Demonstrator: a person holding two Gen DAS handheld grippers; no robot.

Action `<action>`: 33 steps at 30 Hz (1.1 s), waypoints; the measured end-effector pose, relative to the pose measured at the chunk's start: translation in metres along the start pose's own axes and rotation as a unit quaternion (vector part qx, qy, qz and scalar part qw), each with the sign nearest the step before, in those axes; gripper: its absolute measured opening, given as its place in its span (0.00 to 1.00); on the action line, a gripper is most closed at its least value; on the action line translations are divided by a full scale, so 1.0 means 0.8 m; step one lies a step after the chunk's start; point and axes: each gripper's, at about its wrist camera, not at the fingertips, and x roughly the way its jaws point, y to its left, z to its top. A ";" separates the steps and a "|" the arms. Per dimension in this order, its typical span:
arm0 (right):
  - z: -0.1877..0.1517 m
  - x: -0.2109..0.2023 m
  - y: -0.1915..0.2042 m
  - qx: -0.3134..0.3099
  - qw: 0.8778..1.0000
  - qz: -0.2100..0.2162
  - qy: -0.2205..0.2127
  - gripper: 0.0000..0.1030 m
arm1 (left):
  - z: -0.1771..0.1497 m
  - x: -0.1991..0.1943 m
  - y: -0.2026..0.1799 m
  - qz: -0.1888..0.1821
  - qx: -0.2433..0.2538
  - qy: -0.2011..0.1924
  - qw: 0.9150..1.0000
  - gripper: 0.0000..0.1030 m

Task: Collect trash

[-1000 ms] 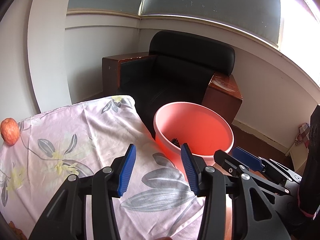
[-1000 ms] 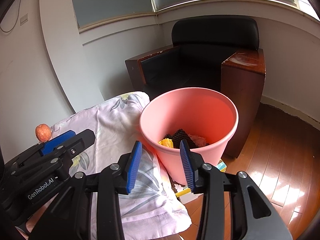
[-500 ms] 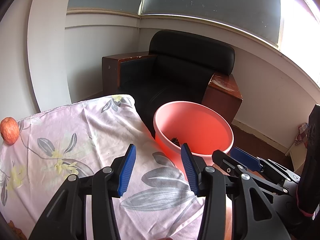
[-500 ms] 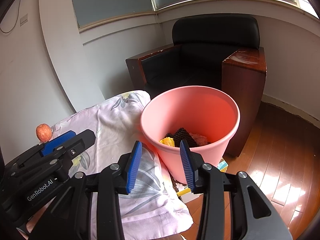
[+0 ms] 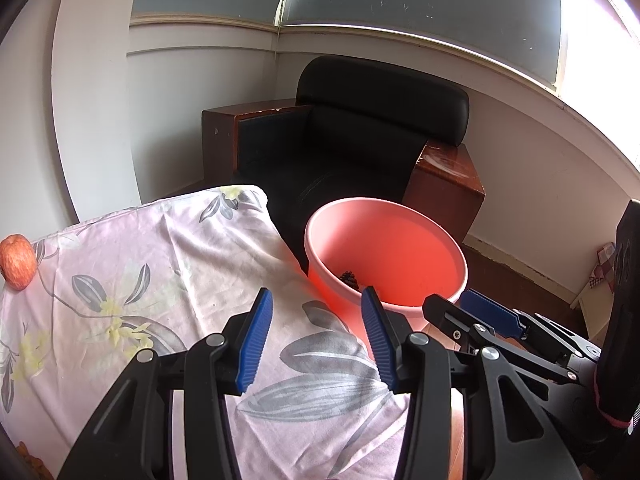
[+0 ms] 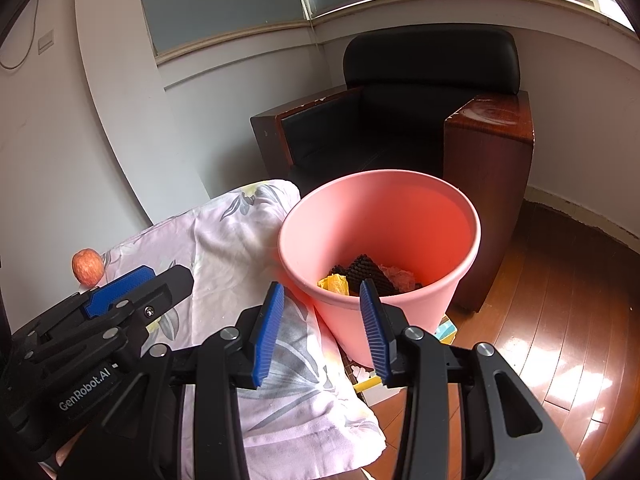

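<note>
At two o'clock from the floral-clothed table (image 6: pixel 224 240), the pink bin (image 6: pixel 400 320) holds trash (image 6: pixel 366 270); left gripper (image 5: pixel 316 340) and right gripper (image 6: pixel 322 330) hover with jaws apart, empty.

A corner of a room with white walls (image 6: pixel 60 152) and frosted window panes (image 5: pixel 420 4) set high above a pale ledge; daylight enters strongly at the upper right. A black leather armchair (image 6: pixel 424 92) with dark reddish wooden armrests (image 6: pixel 492 140) stands in the corner. The floor (image 6: pixel 568 312) is glossy brown wood planking bearing bright patches of reflected light. A white switch plate (image 6: pixel 45 41) sits on the left wall.
</note>
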 end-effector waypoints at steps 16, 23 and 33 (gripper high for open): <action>-0.001 0.007 -0.007 0.005 1.000 0.002 0.005 0.39 | -0.002 0.010 -0.004 0.002 0.003 0.010 1.000 0.44; -0.001 0.008 -0.010 0.007 1.000 0.002 0.006 0.39 | -0.003 0.010 -0.006 0.000 0.005 0.010 1.000 0.44; -0.002 0.011 -0.009 0.007 1.000 -0.001 0.009 0.39 | -0.007 0.011 -0.002 -0.002 0.003 0.013 1.000 0.44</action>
